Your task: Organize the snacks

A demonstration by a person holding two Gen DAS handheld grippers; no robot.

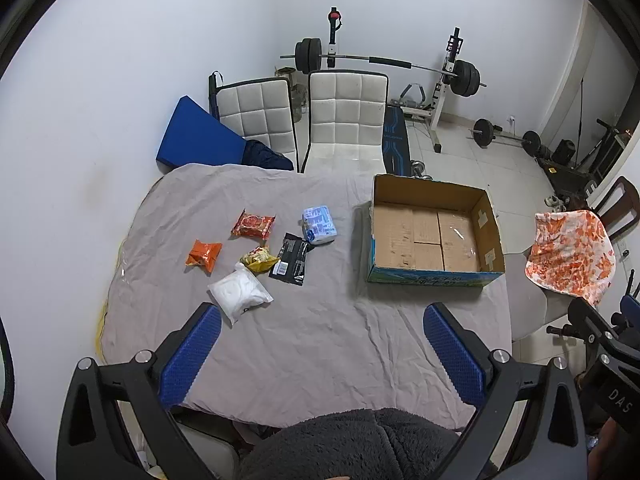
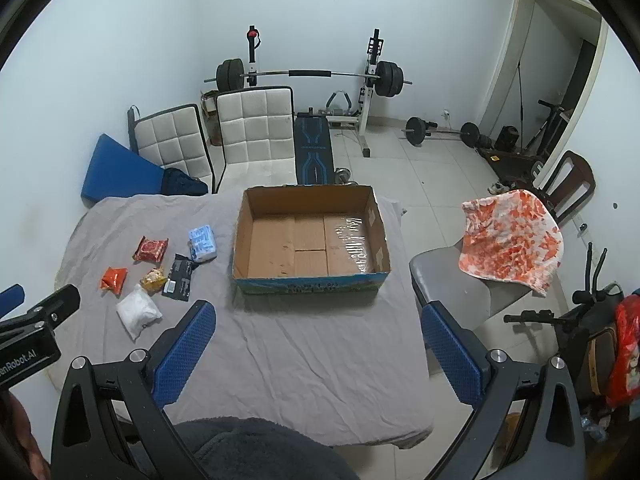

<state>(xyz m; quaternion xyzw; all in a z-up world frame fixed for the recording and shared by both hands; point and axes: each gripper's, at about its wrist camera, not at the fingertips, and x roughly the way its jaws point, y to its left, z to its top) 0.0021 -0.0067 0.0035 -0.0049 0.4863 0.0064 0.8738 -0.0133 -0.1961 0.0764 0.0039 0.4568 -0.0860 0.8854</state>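
Observation:
Several snack packs lie on the left of the grey-clothed table (image 1: 320, 340): a red pack (image 1: 253, 224), an orange pack (image 1: 203, 255), a yellow pack (image 1: 259, 259), a black pack (image 1: 291, 259), a blue-white pack (image 1: 319, 225) and a white pack (image 1: 239, 291). An empty cardboard box (image 1: 434, 196) stands at the right, also in the right wrist view (image 2: 312, 196). My left gripper (image 1: 322, 320) hovers open above the near table, empty. My right gripper (image 2: 316, 320) is open and empty, short of the box. The same packs show at left, among them the white pack (image 2: 138, 312).
Two white padded chairs (image 1: 344, 112) stand behind the table, with a blue mat (image 1: 196, 136) beside them. A grey chair with an orange-patterned towel (image 2: 512, 244) is to the right. A barbell rack (image 2: 312, 76) and weights fill the back. A dark fleece sleeve (image 1: 348, 444) lies below.

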